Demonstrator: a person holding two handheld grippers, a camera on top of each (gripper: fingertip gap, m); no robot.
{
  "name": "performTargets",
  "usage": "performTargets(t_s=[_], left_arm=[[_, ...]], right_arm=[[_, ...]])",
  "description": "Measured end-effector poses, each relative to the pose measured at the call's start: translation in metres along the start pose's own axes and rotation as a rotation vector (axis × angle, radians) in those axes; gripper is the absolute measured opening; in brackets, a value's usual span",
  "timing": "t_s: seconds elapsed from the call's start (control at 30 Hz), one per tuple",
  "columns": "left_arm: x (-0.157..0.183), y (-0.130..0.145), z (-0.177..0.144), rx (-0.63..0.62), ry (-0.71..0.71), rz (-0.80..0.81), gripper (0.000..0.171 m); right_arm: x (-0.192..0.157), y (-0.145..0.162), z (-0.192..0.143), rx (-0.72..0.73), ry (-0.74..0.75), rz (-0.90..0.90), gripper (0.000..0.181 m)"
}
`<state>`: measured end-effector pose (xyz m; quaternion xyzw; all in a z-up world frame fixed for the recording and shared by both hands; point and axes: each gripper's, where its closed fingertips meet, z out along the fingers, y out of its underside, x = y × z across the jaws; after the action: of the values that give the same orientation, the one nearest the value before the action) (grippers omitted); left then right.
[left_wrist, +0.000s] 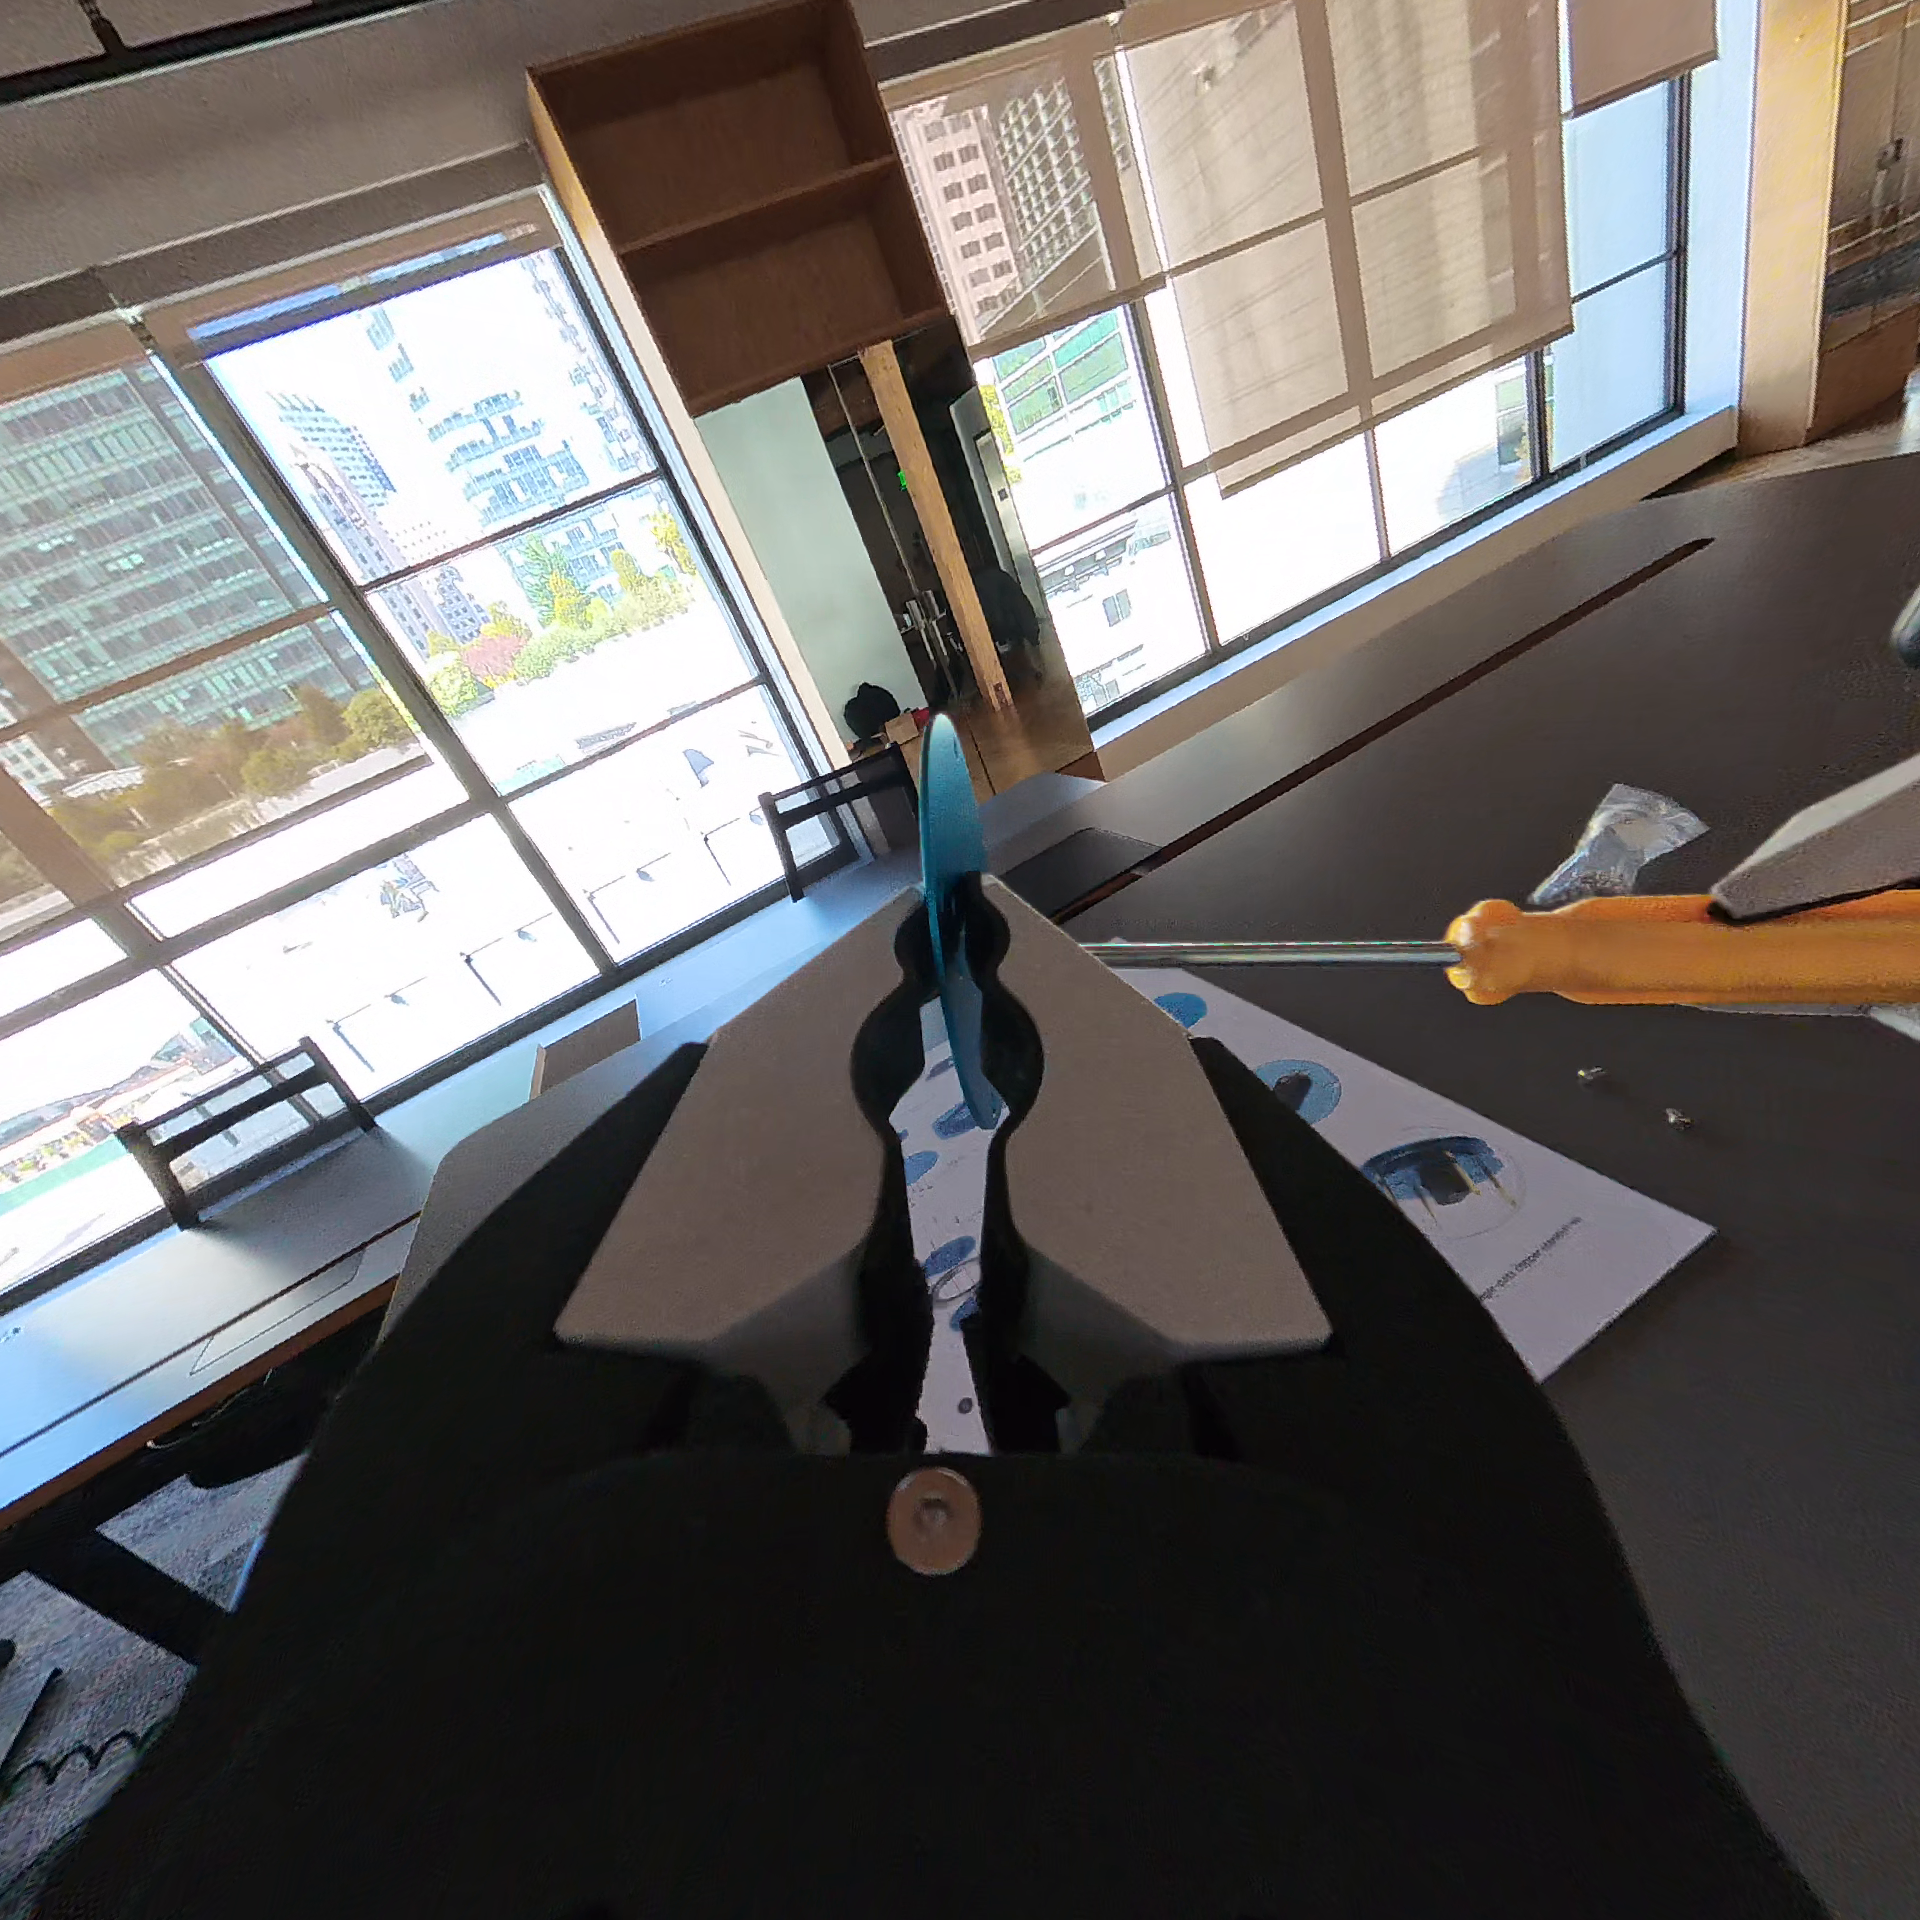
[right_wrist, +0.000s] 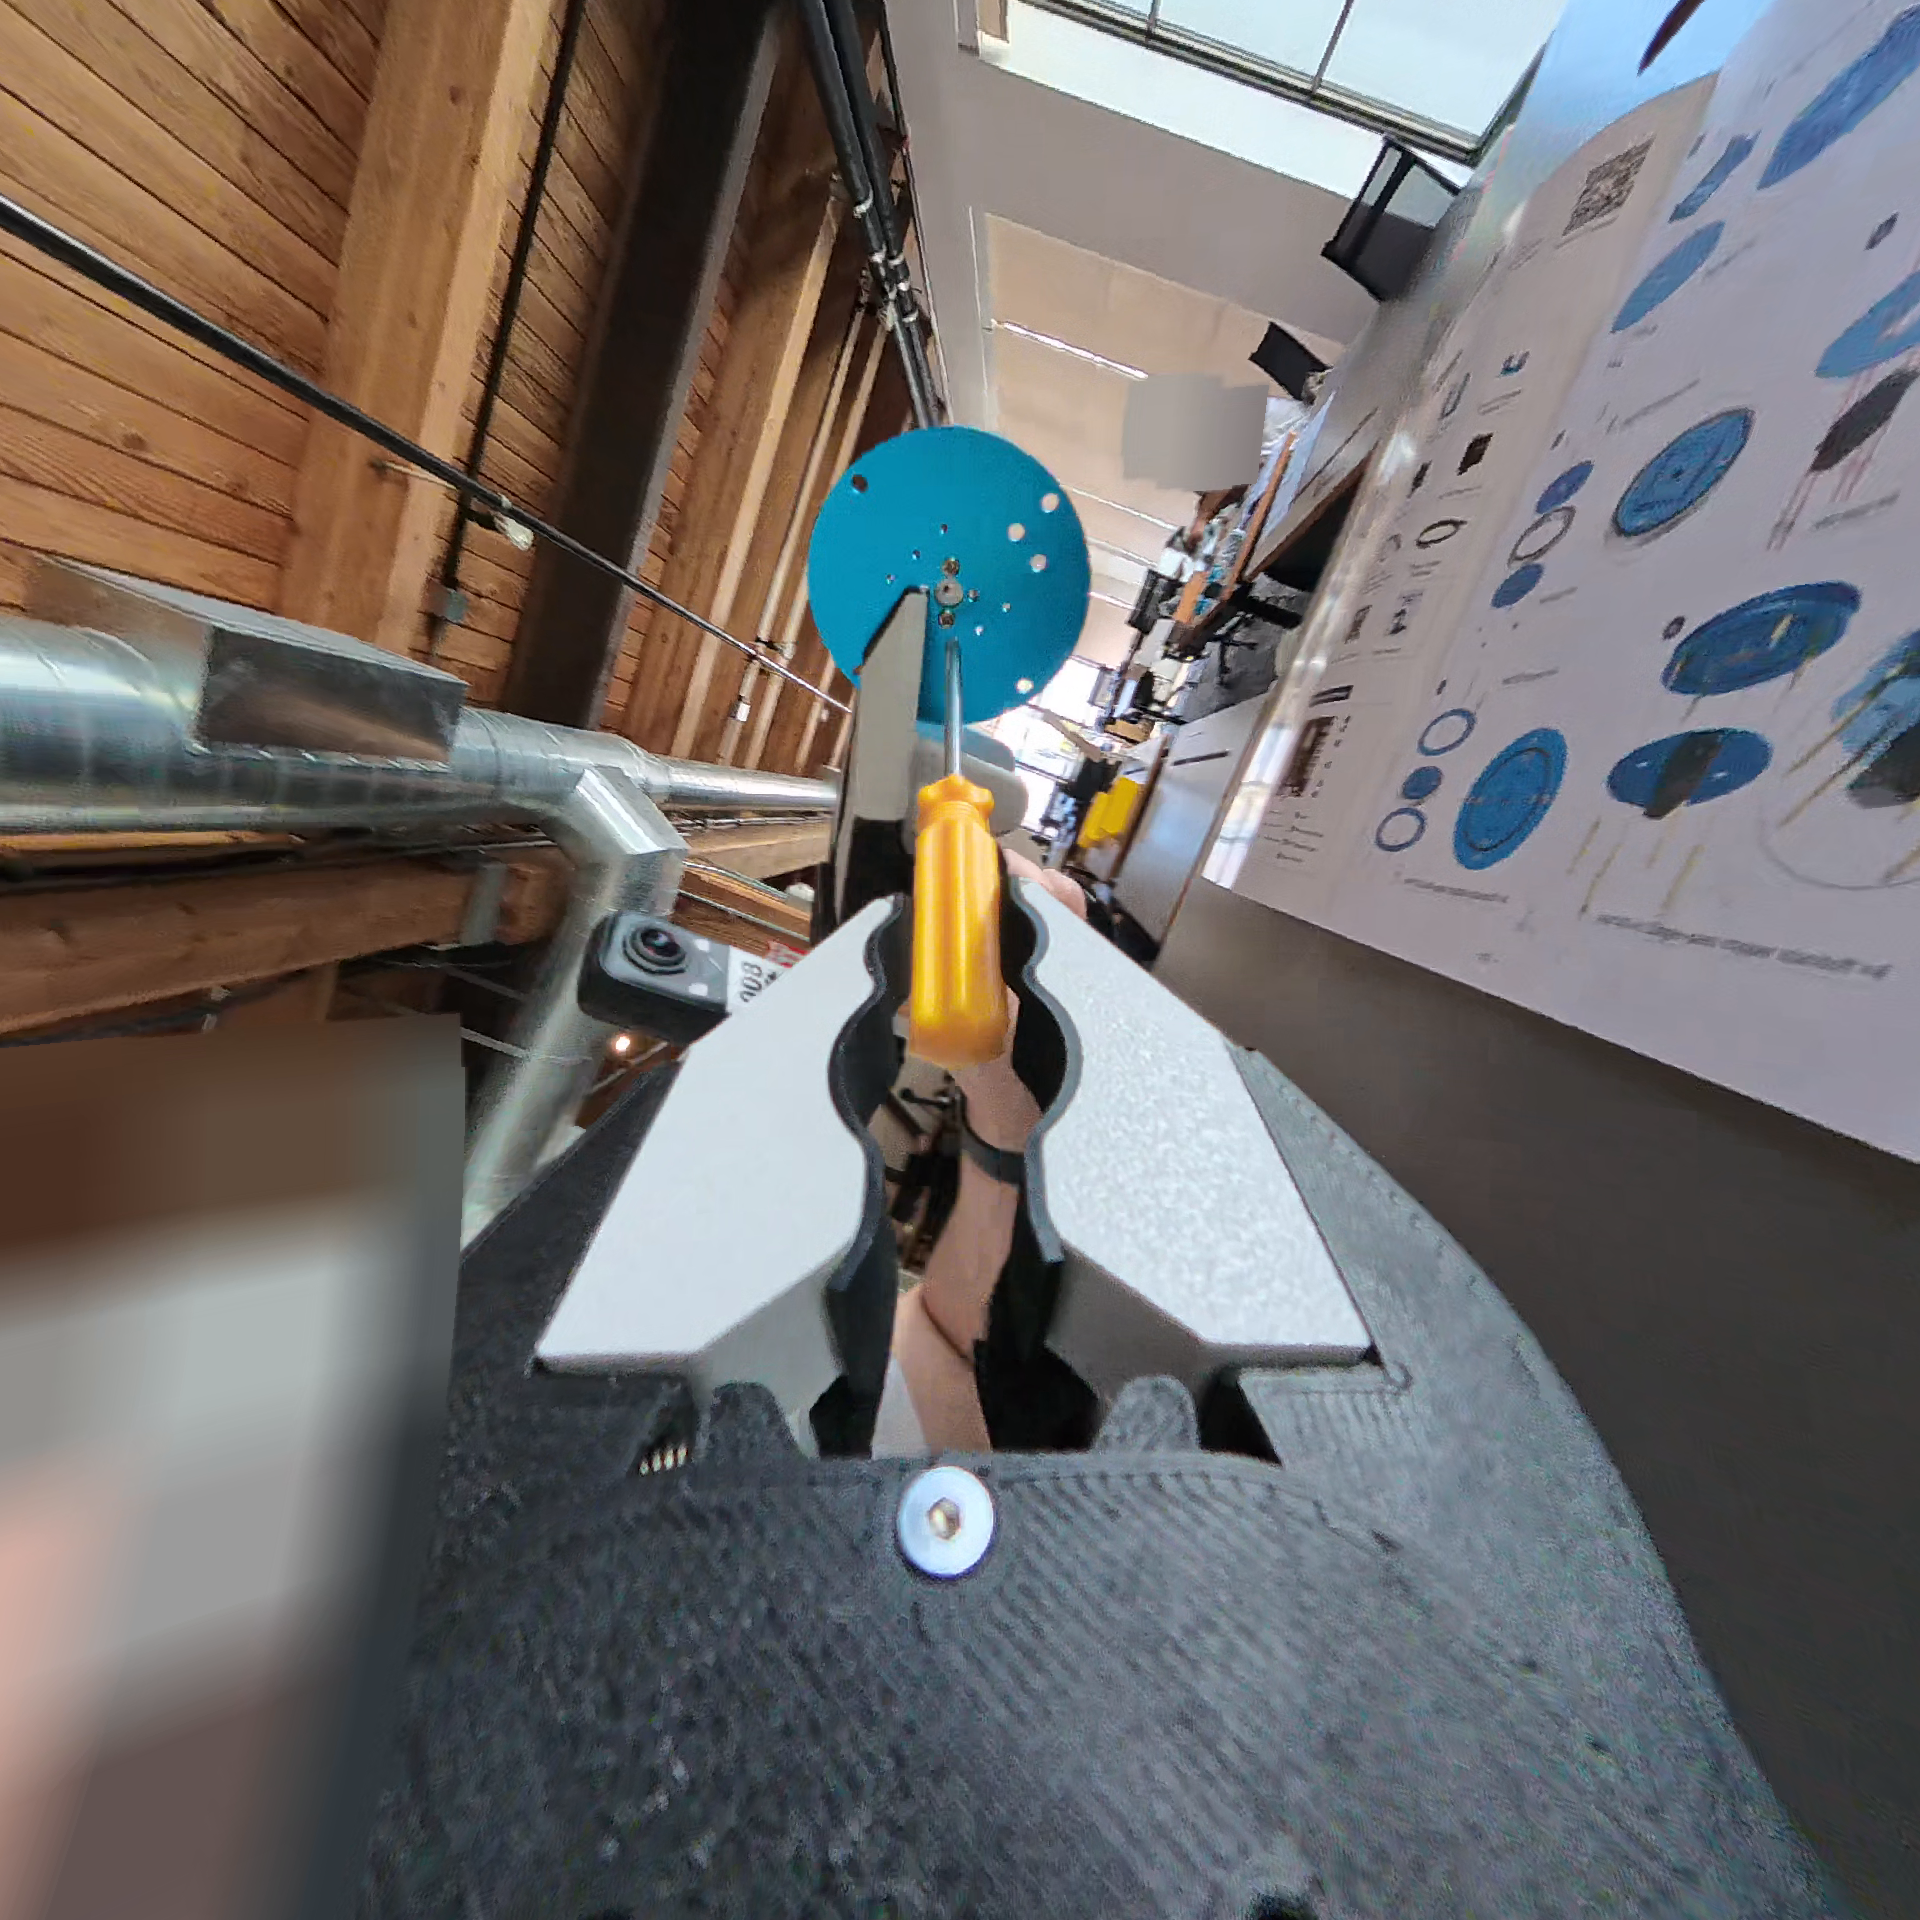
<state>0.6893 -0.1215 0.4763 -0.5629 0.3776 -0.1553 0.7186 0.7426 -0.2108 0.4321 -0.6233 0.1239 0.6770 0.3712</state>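
Observation:
My left gripper (left_wrist: 961, 894) is shut on a thin blue round plate (left_wrist: 948, 831) with several holes and holds it upright, edge-on, above the dark table (left_wrist: 1558, 727). In the right wrist view the plate (right_wrist: 977, 520) faces me, with the left gripper's fingers (right_wrist: 891, 686) across its lower left. My right gripper (right_wrist: 961, 914) is shut on an orange-handled screwdriver (right_wrist: 954, 914). Its metal shaft points at small screws near the plate's centre. In the left wrist view the screwdriver (left_wrist: 1621, 951) comes in from the right, its tip hidden behind my right finger.
A white instruction sheet (left_wrist: 1455, 1195) with blue drawings lies on the table below the grippers and also shows in the right wrist view (right_wrist: 1558, 623). A clear bag of small parts (left_wrist: 1621, 842) and loose screws (left_wrist: 1590, 1075) lie on the table. Windows and wooden shelves stand beyond. There is about 12 centimeters between the tips of the two grippers.

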Motion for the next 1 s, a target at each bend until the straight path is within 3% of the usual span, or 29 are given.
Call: performTargets(t_s=[0.1, 0.2, 0.33, 0.43, 0.57, 0.73, 0.87, 1.0], left_arm=[[-0.014, 0.025, 0.006, -0.142, -0.032, 0.041, 0.001], [-0.033, 0.039, 0.004, -0.225, -0.120, 0.142, 0.001], [-0.047, 0.046, -0.002, -0.277, -0.165, 0.174, 0.002], [-0.051, 0.051, -0.003, -0.298, -0.159, 0.165, 0.001], [-0.040, 0.055, -0.002, -0.302, -0.067, 0.045, 0.001], [-0.005, 0.054, -0.003, -0.294, 0.190, -0.333, 0.001], [0.001, 0.058, -0.005, -0.320, 0.225, -0.304, 0.001], [0.009, 0.059, -0.007, -0.338, 0.274, -0.334, 0.001]], right_arm=[[0.005, -0.002, -0.001, -0.032, 0.051, -0.124, 0.015], [0.022, -0.015, -0.007, -0.059, 0.209, -0.408, 0.015], [0.030, -0.038, -0.013, -0.072, 0.427, -0.853, 0.015], [0.032, -0.045, -0.014, -0.084, 0.530, -1.068, 0.015], [0.033, -0.051, -0.017, -0.104, 0.625, -1.293, 0.015], [0.011, -0.048, -0.013, -0.145, 0.733, -1.793, 0.015], [0.009, -0.026, -0.004, -0.248, 0.773, -2.097, 0.015], [0.016, -0.004, 0.004, -0.353, 0.742, -2.254, 0.015]])
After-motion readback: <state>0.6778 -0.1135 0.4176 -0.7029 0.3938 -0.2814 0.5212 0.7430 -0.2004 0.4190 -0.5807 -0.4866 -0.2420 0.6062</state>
